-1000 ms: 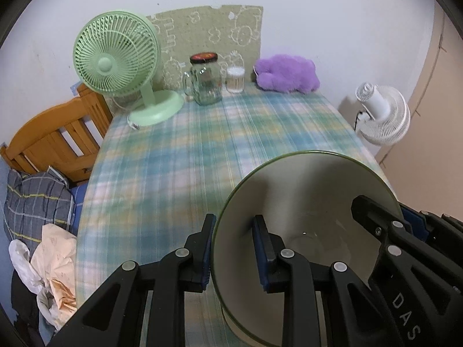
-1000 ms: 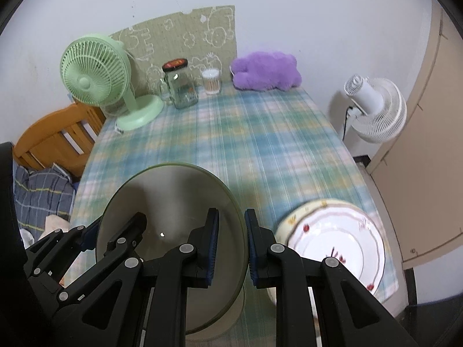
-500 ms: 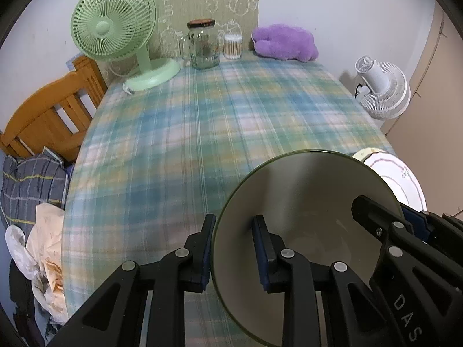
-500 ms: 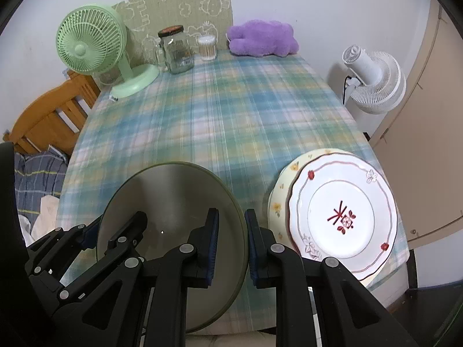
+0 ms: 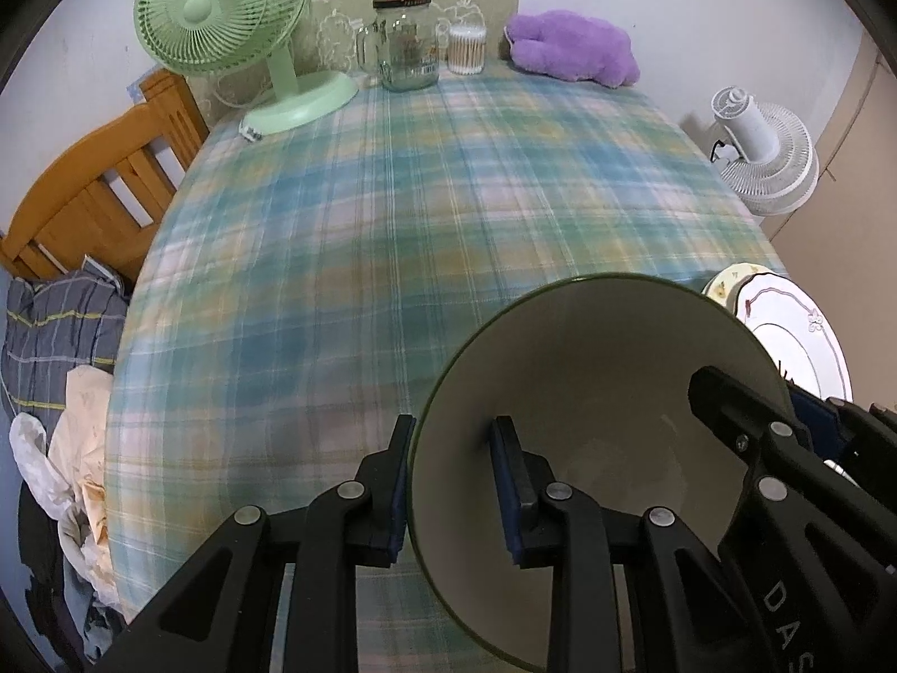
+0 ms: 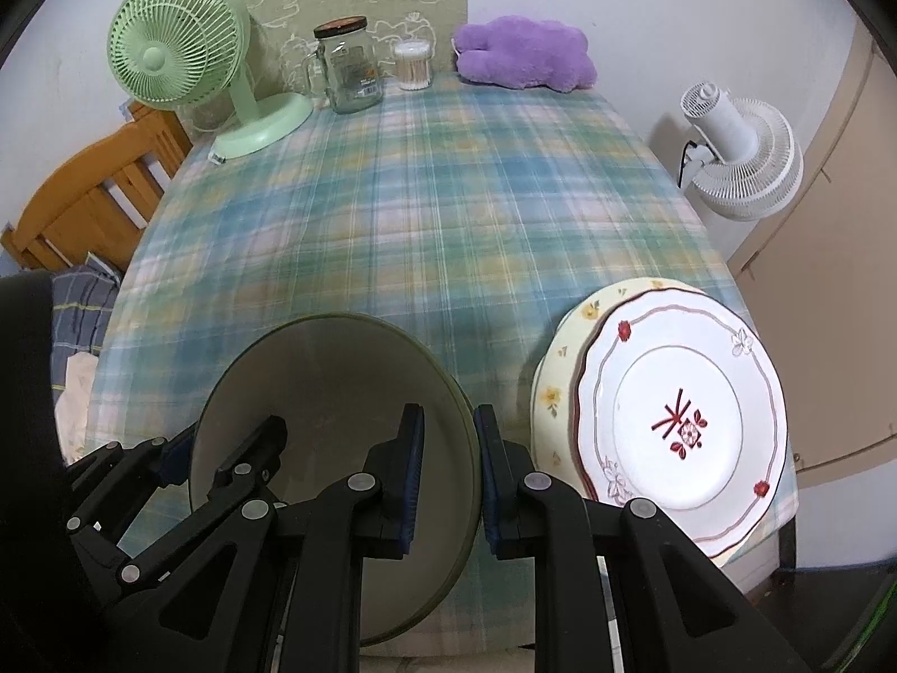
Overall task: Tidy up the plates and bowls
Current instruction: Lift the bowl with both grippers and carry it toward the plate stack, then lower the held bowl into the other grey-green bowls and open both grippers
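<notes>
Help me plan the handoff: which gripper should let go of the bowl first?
Probably the left gripper: both clamp the bowl, but the right gripper is beside the stacked plates.

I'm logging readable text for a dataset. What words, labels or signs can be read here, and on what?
"DAS": white letters on the right gripper body, cut off at the picture's edge.
Red character-like mark at the centre of the white plate: decorative, not legible as a word.
Label on the glass jar: too small and blurred to read.
Nothing readable on the bowl or the green fan.
</notes>
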Motion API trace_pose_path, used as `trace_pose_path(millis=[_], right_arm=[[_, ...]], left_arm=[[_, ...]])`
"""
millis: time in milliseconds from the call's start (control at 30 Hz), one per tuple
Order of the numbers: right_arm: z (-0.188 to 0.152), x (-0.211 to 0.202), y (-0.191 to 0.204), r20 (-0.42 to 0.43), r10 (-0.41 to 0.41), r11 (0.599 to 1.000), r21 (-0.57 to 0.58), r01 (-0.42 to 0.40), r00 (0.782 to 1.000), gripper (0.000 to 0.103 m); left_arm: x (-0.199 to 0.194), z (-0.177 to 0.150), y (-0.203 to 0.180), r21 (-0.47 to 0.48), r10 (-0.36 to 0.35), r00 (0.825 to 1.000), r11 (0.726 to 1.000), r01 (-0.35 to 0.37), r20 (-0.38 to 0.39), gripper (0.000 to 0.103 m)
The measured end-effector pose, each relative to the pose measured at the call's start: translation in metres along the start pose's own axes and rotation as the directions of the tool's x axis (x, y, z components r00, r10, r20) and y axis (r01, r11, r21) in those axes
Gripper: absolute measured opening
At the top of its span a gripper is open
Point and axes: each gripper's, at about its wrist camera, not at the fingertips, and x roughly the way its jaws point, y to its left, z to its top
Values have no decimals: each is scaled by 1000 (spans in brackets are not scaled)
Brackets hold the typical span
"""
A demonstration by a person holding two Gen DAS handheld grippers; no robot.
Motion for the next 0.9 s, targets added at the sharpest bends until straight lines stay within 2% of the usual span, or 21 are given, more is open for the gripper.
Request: trace_pose_path(millis=[233, 500, 533, 600, 667, 733, 767, 900], right_arm=[[2, 5, -4, -9, -4, 1000, -11, 3, 1000, 21], [-1, 4, -9, -26, 9, 1000, 7, -8, 1000, 21], [-3, 3, -9, -35, 6, 1000, 11, -5, 999, 21], [-5, 3, -10, -46, 12, 1000, 19, -11, 999, 22], [-7, 1, -10, -45, 17, 1000, 18, -17, 999, 29], [-10, -2, -9, -35, 4, 1000, 9, -4, 999, 63], [-11, -5, -9, -20, 3, 1000, 6, -3, 1000, 67], [-12, -7, -13, -18, 1, 1000, -6, -2, 1000, 68]], left_arm=[[2, 0, -4, 6, 13, 1000, 1000, -13, 1, 26], [-2, -3, -4, 60, -47, 999, 997, 49, -23, 46], [-3, -4, -2, 60, -53, 998, 997, 54, -25, 55], [-6, -6, 0, 57, -67, 998, 996, 69, -21, 61], [-7, -8, 1, 64, -84, 996, 994, 86, -23, 66], [-6, -9, 1, 65, -96, 995, 993, 98, -27, 67], [-6, -10, 1, 62, -103, 994, 993, 105, -29, 68], [-7, -10, -1, 38, -115, 993, 993, 115, -24, 78]])
